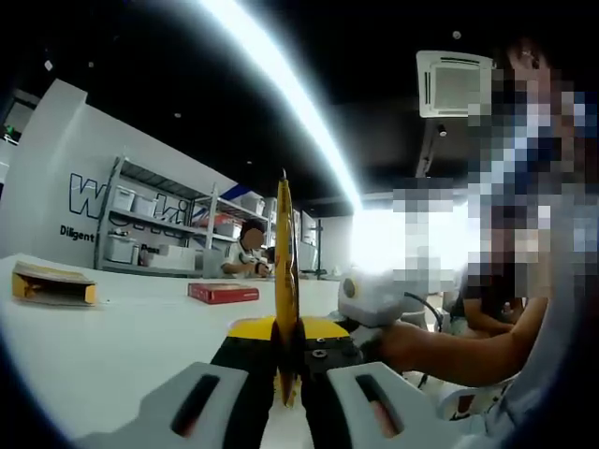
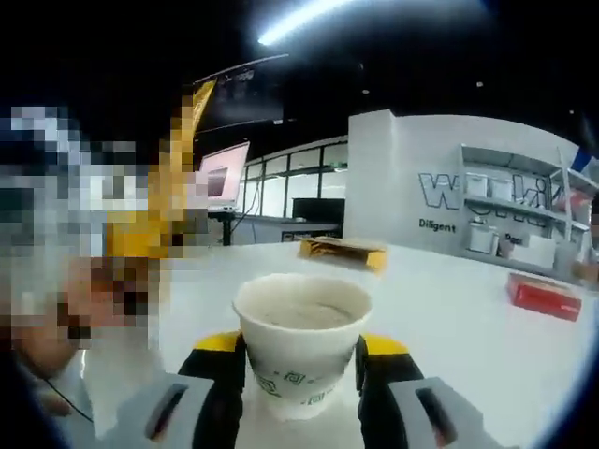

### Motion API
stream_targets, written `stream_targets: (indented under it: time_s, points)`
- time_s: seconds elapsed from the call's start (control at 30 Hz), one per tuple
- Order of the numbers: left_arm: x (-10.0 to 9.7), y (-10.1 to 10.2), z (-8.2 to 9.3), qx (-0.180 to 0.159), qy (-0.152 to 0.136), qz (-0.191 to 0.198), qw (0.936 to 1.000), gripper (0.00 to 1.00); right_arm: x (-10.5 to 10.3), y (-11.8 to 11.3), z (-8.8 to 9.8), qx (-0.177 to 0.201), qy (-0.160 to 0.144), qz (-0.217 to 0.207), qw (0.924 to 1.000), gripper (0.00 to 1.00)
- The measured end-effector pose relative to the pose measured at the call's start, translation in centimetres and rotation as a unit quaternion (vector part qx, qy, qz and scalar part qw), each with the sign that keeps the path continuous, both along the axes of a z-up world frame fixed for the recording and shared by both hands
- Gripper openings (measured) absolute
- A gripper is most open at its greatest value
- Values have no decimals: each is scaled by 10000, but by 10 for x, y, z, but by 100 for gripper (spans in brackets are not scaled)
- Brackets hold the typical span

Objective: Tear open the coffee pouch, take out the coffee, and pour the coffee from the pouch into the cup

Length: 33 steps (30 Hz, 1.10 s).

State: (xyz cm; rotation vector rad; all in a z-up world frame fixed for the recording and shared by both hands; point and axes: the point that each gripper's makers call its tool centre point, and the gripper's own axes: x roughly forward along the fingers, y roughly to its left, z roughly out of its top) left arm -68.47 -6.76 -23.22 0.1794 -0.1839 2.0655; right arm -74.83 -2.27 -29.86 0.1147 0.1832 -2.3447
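White table, shelving along the far wall. The left tool is clenched on the yellow coffee pouch, edge-on and upright between its jaws. The right tool grips the paper cup, upright, powder inside. Beyond both tools lie a yellow box and a red box.

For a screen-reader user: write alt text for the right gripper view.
The right hand-held gripper clasps a white paper cup between its jaws above a white table, where a flat yellow box and a red box lie.
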Motion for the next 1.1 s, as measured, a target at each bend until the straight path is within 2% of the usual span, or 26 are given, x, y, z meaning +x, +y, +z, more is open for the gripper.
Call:
stream_targets:
  time_s: [0.23,0.33,0.57,0.73,0.97,1.07,1.1]
  points:
    - [0,-1,1,24,-1,-5,10000,10,-8,-3,3,-58,47,9,10000,53]
    - [0,-1,1,24,7,-11,10000,10,-8,-4,3,14,72,-121,9999,43]
    - [0,-1,2,41,6,-16,10000,10,-10,-3,5,-82,26,-107,9999,34]
    - [0,-1,2,50,3,-23,10000,10,2,-6,6,-39,67,-115,9999,34]
    - [0,-1,2,59,4,-14,10000,10,6,-13,14,-24,221,-76,9997,34]
    - [0,-1,2,58,8,-14,10000,10,0,-18,5,176,209,43,9996,36]
    - [0,-1,2,58,6,-15,10000,10,-4,-19,9,-54,325,105,9994,40]
